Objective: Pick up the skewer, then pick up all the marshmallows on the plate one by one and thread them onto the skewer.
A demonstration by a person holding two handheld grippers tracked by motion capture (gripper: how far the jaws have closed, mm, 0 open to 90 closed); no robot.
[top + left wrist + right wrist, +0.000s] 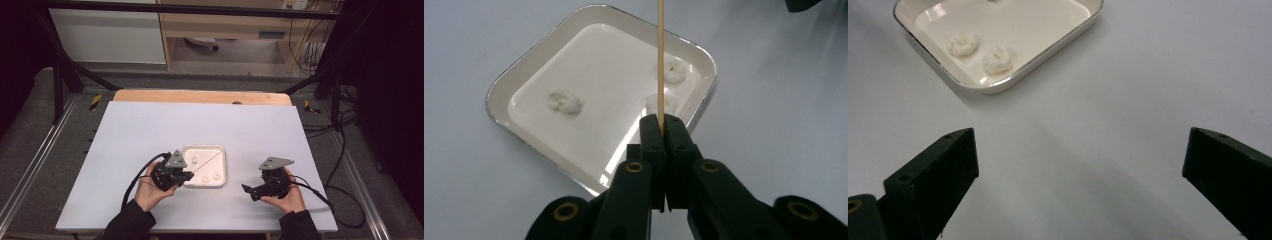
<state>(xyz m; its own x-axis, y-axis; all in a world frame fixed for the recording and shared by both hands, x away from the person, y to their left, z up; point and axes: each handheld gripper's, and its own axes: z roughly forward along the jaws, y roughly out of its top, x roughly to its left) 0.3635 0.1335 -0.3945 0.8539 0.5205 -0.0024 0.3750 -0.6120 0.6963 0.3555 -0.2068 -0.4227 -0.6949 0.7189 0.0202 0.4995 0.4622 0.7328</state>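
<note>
A shallow white tray [223,170] lies on the table in front of me, holding three small white lumps [194,160]. My left gripper [189,175] sits at the tray's left edge, shut on a thin wooden skewer [207,163] that reaches out over the tray. In the left gripper view the skewer [660,60] rises straight from the closed left gripper [663,122], passing over one lump [659,102] near the tray's rim [504,85]. My right gripper [249,192] rests to the right of the tray. Seen from its own camera, the right gripper [1080,145] is open wide over bare table, with nothing between the jaws.
The white table top [150,125] ends in a wooden strip [200,96] at the back. Black frame bars and cables stand around the table. In the right gripper view the tray [1048,47] and two lumps [963,44] lie ahead to the left.
</note>
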